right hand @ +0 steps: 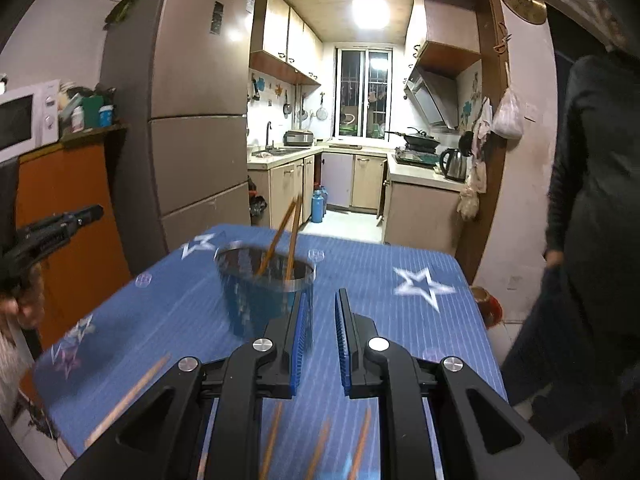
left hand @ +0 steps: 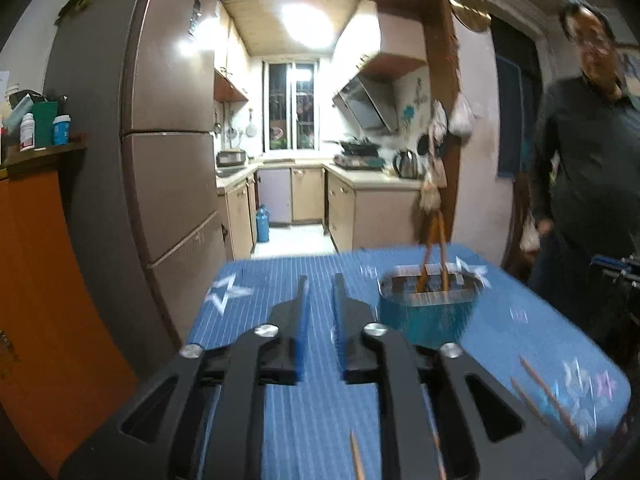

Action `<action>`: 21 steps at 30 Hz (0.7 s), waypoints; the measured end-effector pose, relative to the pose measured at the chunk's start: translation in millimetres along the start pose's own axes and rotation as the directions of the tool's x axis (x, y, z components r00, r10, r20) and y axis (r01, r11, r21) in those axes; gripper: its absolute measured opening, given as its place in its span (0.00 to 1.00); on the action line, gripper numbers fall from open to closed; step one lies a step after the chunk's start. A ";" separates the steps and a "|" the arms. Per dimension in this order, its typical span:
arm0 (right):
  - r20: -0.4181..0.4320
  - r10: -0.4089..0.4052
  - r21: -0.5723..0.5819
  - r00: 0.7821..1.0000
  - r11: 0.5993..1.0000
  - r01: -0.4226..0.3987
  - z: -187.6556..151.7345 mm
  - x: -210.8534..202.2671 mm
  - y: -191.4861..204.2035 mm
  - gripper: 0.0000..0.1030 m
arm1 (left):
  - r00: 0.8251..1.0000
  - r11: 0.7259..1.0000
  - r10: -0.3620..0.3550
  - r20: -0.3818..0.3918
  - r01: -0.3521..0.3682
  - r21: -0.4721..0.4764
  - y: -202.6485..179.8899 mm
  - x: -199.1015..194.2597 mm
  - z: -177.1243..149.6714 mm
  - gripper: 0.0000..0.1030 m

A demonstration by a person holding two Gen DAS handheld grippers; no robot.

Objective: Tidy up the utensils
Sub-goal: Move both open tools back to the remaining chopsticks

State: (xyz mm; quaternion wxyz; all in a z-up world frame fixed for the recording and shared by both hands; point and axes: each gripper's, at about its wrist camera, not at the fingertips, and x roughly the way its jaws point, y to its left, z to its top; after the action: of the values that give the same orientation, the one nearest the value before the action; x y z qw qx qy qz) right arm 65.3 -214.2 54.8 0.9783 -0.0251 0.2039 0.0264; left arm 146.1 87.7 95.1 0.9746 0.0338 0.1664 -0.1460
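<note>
The left gripper (left hand: 320, 282) hangs over the blue table (left hand: 280, 420) with its fingers (left hand: 303, 300) apart by a narrow gap, and nothing is between them. The right gripper (right hand: 321, 298) is also a little open and holds nothing; its left finger (right hand: 298, 320) is just beside the cup (right hand: 264, 292), but it is not clear if they touch. The cup stands upright on the table (right hand: 400, 320), and two chopsticks (right hand: 282, 240) lean inside it. In the left view the cup (left hand: 428, 308) is to the right of the fingers, apart from them. More chopsticks (right hand: 128, 396) lie loose on the cloth near both grippers, some partly hidden under the right gripper's body. A man (left hand: 592, 140) stands beside the table.
</note>
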 end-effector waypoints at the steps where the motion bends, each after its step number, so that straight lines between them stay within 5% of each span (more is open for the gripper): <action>1: -0.003 -0.004 -0.002 1.000 1.000 0.004 -16.7 -15.2 0.7 0.16 | 1.000 1.000 -0.003 -0.004 0.003 0.005 1.1 -8.3 -8.7 0.32; 3: -0.016 -0.008 0.002 1.000 1.000 0.008 -41.2 -35.7 0.1 0.16 | 1.000 1.000 -0.006 -0.017 0.006 0.009 3.3 -31.5 -31.7 0.44; 10: -0.088 -0.037 0.034 0.995 0.999 0.041 -140.2 -92.6 -6.5 0.16 | 0.991 0.996 0.061 -0.117 -0.069 -0.064 2.3 -73.8 -115.2 0.44; 16: -0.158 0.088 0.062 0.984 0.995 -0.079 -212.0 -107.1 4.2 0.16 | 0.955 0.969 0.234 -0.184 -0.244 -0.032 -34.7 -100.2 -186.4 0.44; 21: -0.119 0.292 0.019 0.949 0.956 -0.292 -220.1 -103.0 36.5 0.16 | 0.944 0.964 0.262 -0.202 -0.244 0.110 -75.4 -100.2 -202.4 0.44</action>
State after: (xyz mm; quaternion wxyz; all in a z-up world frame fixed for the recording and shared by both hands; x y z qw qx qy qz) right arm -118.8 -195.3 -107.0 0.9496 0.0045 0.2639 0.1691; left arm -30.2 66.3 -63.5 0.9593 0.1109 0.2587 -0.0219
